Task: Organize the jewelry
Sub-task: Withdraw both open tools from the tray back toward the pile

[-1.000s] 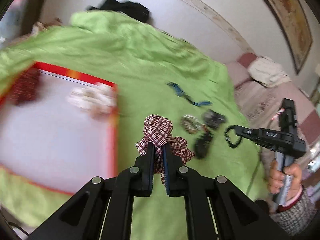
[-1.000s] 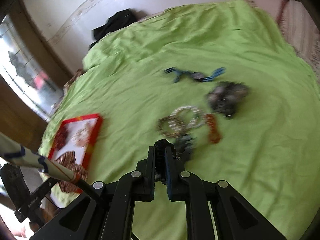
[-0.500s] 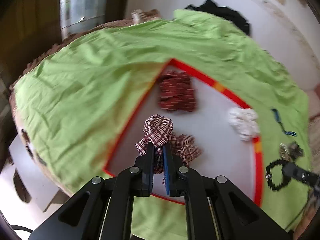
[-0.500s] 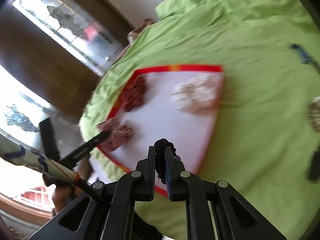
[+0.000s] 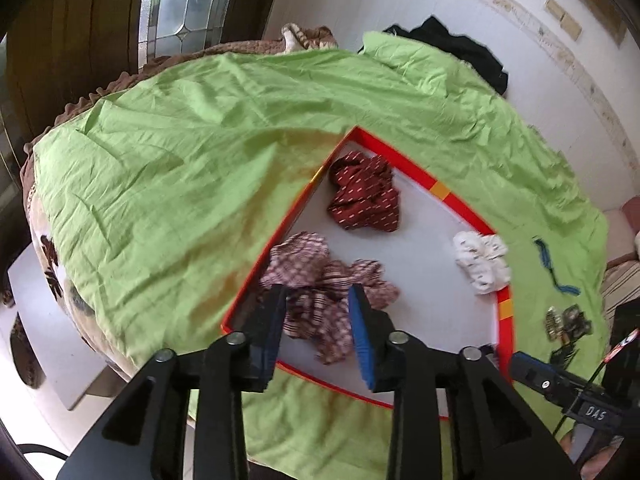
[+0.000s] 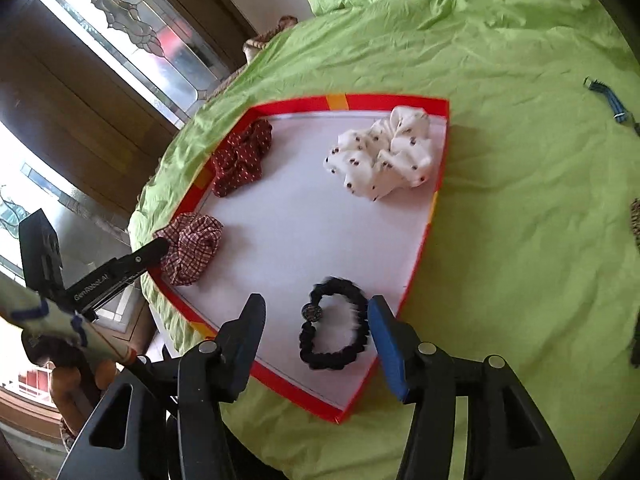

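A red-rimmed white tray (image 5: pixel 440 191) (image 6: pixel 384 101) lies on the green bedspread. My left gripper (image 5: pixel 316 304) is open just above a red-checked scrunchie (image 5: pixel 320 280) (image 6: pixel 192 248) lying in the tray's near corner. My right gripper (image 6: pixel 314 316) is open around a black beaded hair tie (image 6: pixel 334 324) resting on the tray floor. A dark red dotted scrunchie (image 5: pixel 364 196) (image 6: pixel 240 160) and a white dotted scrunchie (image 5: pixel 482 262) (image 6: pixel 386 156) also lie in the tray.
A blue band (image 5: pixel 550 264) (image 6: pixel 610 100) and several small dark jewelry pieces (image 5: pixel 566 318) lie on the green bedspread (image 6: pixel 520 220) beyond the tray. A stained-glass door (image 6: pixel 132 40) stands behind. The bed's edge drops off near the tray's corner.
Both grippers moved over the tray and opened. The checked scrunchie dropped from my left gripper and the black hair tie from my right; both now lie in the tray.
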Tool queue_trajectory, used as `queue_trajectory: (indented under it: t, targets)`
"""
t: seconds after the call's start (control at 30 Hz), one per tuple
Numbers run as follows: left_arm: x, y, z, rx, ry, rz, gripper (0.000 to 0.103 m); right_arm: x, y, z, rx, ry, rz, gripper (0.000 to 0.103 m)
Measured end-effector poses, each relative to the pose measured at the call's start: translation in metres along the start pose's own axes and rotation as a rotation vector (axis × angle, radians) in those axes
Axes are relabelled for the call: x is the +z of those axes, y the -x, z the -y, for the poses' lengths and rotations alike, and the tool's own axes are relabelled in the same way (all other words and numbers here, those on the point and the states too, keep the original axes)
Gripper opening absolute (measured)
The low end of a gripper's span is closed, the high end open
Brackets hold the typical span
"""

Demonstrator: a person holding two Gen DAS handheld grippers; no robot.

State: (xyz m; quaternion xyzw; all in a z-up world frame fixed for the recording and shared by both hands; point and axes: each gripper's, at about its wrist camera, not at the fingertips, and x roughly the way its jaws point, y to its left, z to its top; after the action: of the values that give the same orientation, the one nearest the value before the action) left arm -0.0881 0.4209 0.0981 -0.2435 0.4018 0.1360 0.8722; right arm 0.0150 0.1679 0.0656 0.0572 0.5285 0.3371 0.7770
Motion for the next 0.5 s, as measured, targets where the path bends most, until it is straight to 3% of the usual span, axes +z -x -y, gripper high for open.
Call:
queue_trajectory:
  t: [0.3,0.5]
  targets:
    - [-0.014,0.049,0.029,0.049,-0.074,0.110,0.043,-0.030,0.058,0.017,-0.102,0.045,0.102,0.061]
    - [-0.033,0.058,0.073,0.008,-0.161,0.091,0.044,-0.068,0.106,0.062,-0.191,-0.034,0.165,0.061]
